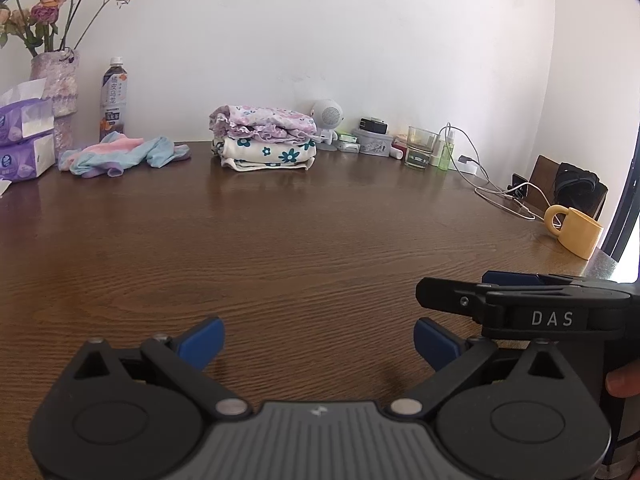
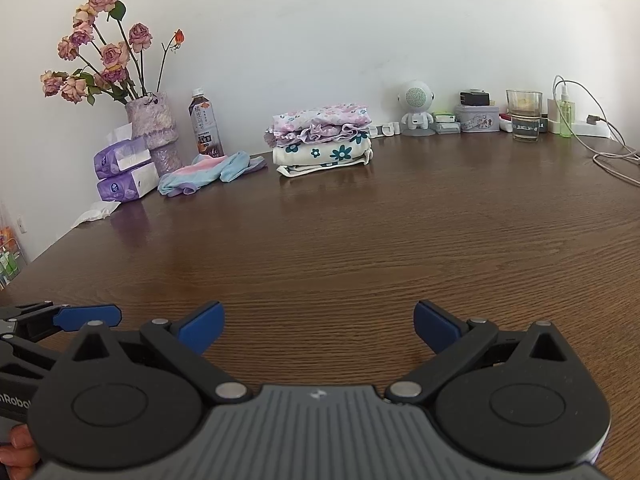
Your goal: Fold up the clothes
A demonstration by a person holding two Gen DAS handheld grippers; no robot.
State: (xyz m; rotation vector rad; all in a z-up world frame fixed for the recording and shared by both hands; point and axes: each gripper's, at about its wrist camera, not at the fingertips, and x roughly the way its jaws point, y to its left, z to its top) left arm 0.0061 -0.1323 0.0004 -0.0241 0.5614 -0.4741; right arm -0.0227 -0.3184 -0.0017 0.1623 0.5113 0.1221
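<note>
- Both tools are spread wide with nothing between their blue pads. The left tool [image 1: 318, 340] and the right tool [image 2: 319, 326] sit low over bare brown worktop [image 1: 304, 240], side by side.
- From the left wrist view the right tool [image 1: 520, 304] pokes in just to its right. From the right wrist view one blue pad of the left tool [image 2: 86, 316] shows just to its left.
- The folded clothes [image 2: 320, 140] are stacked straight ahead of both tools, well away, near the wall. A purple flowery piece with a ruffle lies on top of a cream one with teal flowers.
- One loose pink and blue garment [image 2: 212, 172] lies crumpled ahead and to the left of the tools, just left of the stack, not folded yet.
- Further left of that there's a drink bottle [image 2: 205, 124], a vase of dried roses [image 2: 154, 132] and two purple tissue packs [image 2: 124, 172].
- Ahead and to the right along the wall: a little white robot figure [image 2: 416, 108], a tin [image 2: 478, 118], a glass [image 2: 524, 116], a small green spray bottle [image 2: 566, 114] and white cables [image 2: 612, 156].
- A yellow mug [image 1: 576, 232] sits ahead on the right of the left tool, near the worktop edge.
- A bit of a finger [image 1: 622, 380] shows at the right edge of the left wrist view.
</note>
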